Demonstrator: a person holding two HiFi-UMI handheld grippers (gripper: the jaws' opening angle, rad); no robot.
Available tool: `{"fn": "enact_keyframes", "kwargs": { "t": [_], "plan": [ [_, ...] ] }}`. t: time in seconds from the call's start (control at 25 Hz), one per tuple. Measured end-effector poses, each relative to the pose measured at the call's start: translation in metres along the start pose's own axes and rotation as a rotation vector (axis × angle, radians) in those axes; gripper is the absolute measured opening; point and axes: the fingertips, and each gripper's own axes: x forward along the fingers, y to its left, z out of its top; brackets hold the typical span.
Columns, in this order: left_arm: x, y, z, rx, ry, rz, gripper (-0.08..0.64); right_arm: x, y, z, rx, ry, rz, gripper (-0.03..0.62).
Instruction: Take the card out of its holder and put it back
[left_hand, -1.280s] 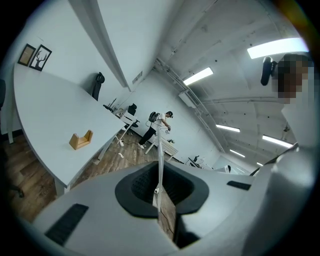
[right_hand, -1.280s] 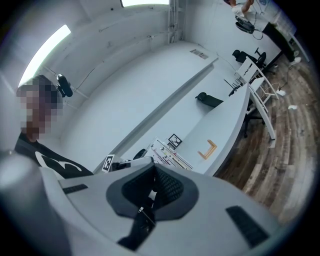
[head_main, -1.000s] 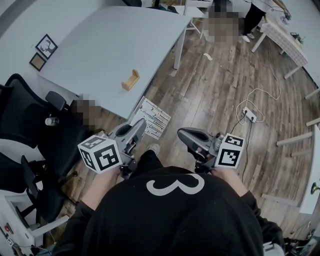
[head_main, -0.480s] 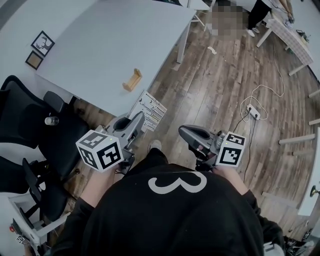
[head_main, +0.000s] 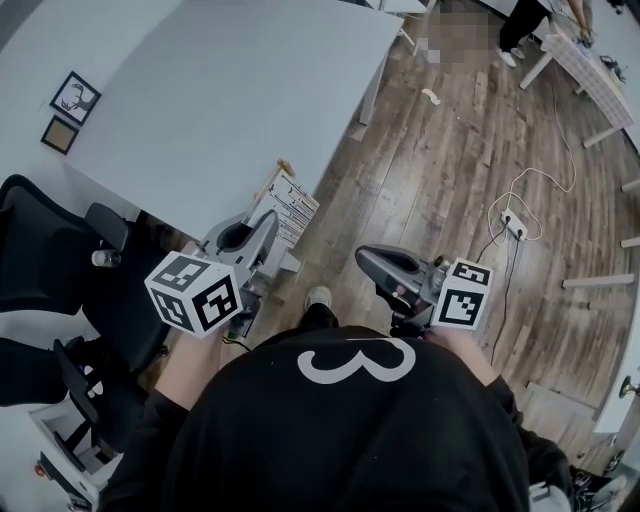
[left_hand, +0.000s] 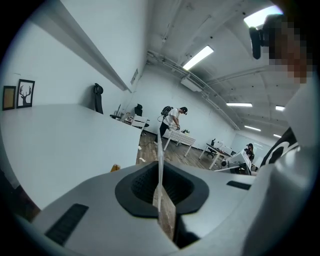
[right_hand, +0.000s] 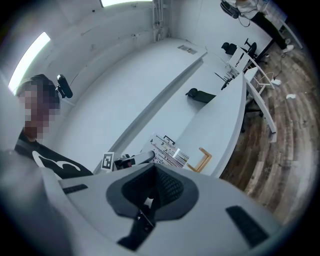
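While the return step is being judged as the one in hand, the white printed card (head_main: 290, 203) is being gripped at its near edge by the left gripper (head_main: 270, 226). Its jaws are being shown clenched on the card, which is being seen edge-on between them in the left gripper view. The card is being held out ahead of this claw, above the near rim of the pale grey table (head_main: 200, 100), with its long axis running on from the jaws toward the tabletop. The small tan wooden holder (right_hand: 202, 160) is being shown on the table close to that rim, just beyond the card's far edge. Whether the two are touching cannot be told. The left hand is therefore being judged the nearer one, and the coming move as turning on lining the card's far edge up with the holder's slot. Further right, the right gripper (head_main: 362, 258) is being held well apart from both, above the brown plank floor (head_main: 450, 180), jaws drawn together on nothing.
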Motion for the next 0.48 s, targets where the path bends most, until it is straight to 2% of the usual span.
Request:
{"fn": "enact_keyframes", "kwargs": {
  "t": [0.24, 0.48],
  "plan": [
    [0.017, 0.038, 0.011, 0.003, 0.017, 0.017, 0.025, 0.022, -0.022, 0.012, 0.023, 0.004, -0.017, 0.011],
    [0.025, 0.064, 0.014, 0.07, 0.038, 0.048, 0.025, 0.04, -0.033, 0.016, 0.035, 0.012, -0.025, 0.011]
  ]
}}
